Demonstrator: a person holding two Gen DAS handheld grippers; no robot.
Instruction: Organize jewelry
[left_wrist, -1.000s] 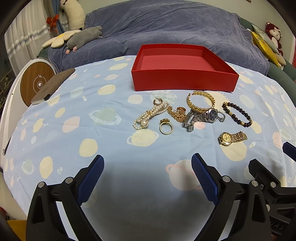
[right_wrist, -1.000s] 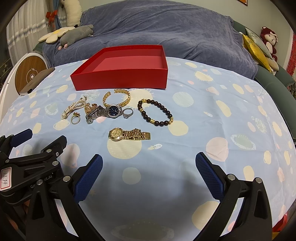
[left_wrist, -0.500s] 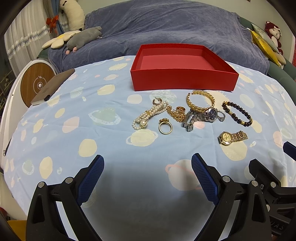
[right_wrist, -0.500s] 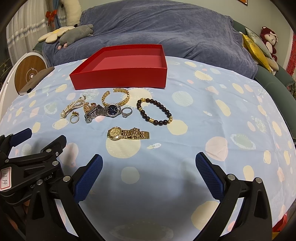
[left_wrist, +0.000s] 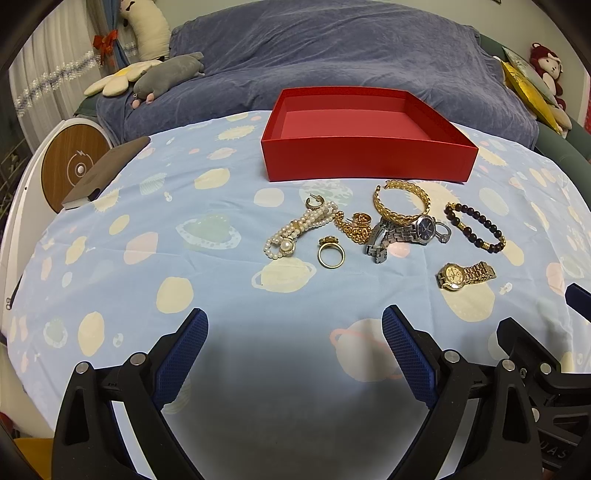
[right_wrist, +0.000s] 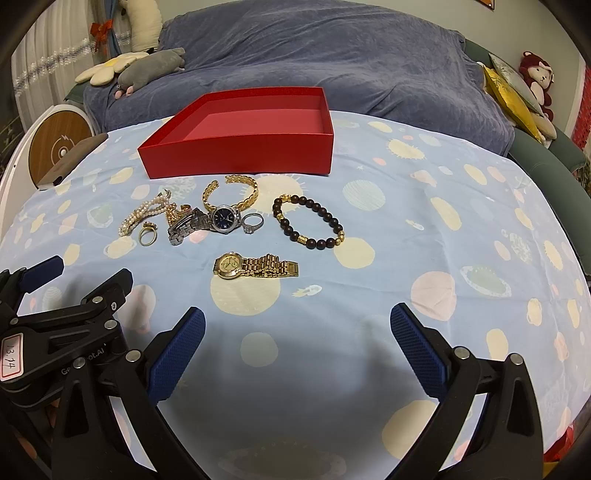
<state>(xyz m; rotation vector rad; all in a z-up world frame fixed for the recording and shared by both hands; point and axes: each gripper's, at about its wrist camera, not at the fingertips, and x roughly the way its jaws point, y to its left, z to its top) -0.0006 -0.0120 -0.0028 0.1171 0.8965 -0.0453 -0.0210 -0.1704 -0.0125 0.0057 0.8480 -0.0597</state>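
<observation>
An empty red box stands at the far side of the blue patterned tablecloth. In front of it lie a pearl bracelet, a gold ring, a gold bangle, a silver watch, a dark bead bracelet and a gold watch. My left gripper is open and empty, near the table's front, short of the jewelry. My right gripper is open and empty, just short of the gold watch.
A brown notebook lies at the table's left edge beside a round wooden-faced device. A blue-covered sofa with plush toys stands behind the table.
Both views have shifted very slightly; the jewelry and box lie where they were and both grippers stay open.
</observation>
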